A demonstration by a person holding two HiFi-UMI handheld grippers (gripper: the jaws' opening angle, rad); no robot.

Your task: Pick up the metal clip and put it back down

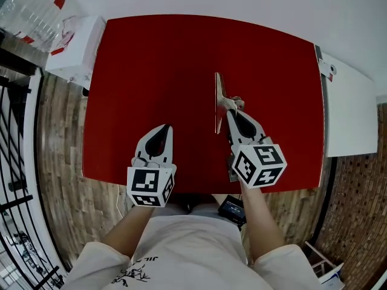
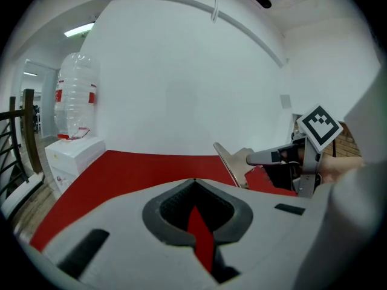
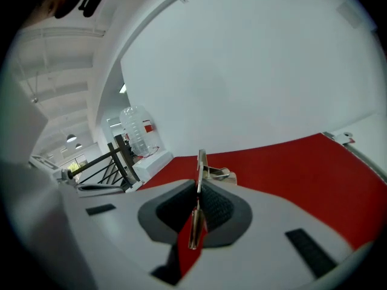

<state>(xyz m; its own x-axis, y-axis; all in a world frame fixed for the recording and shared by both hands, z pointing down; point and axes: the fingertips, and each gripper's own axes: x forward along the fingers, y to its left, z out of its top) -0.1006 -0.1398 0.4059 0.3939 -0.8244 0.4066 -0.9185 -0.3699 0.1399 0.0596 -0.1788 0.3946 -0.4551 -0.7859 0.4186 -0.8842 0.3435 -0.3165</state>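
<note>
The metal clip (image 1: 218, 101) stands on edge over the middle of the red tabletop (image 1: 151, 71). Its long flat plate runs away from the person, with its bent handle piece (image 1: 234, 103) sticking out to the right. Whether its lower edge touches the cloth or hangs just above it I cannot tell. The right hand-held gripper (image 1: 232, 111) is clamped on it: in the right gripper view the thin plate (image 3: 199, 174) stands upright between the two pads, which press on it from either side. In the left gripper view the clip (image 2: 233, 162) shows as a slanted silver blade at the tip of the right hand-held gripper (image 2: 266, 157). The left hand-held gripper (image 1: 163, 128) hovers near the front of the tabletop, well apart from the clip, its jaws together with nothing between them (image 2: 193, 181). Beyond the tabletop's far left corner sits a white box (image 1: 78, 50) with a clear water bottle (image 1: 30, 11) beside it. A white table (image 1: 351, 113) adjoins the right side, over a wooden floor (image 1: 60, 132).
</note>
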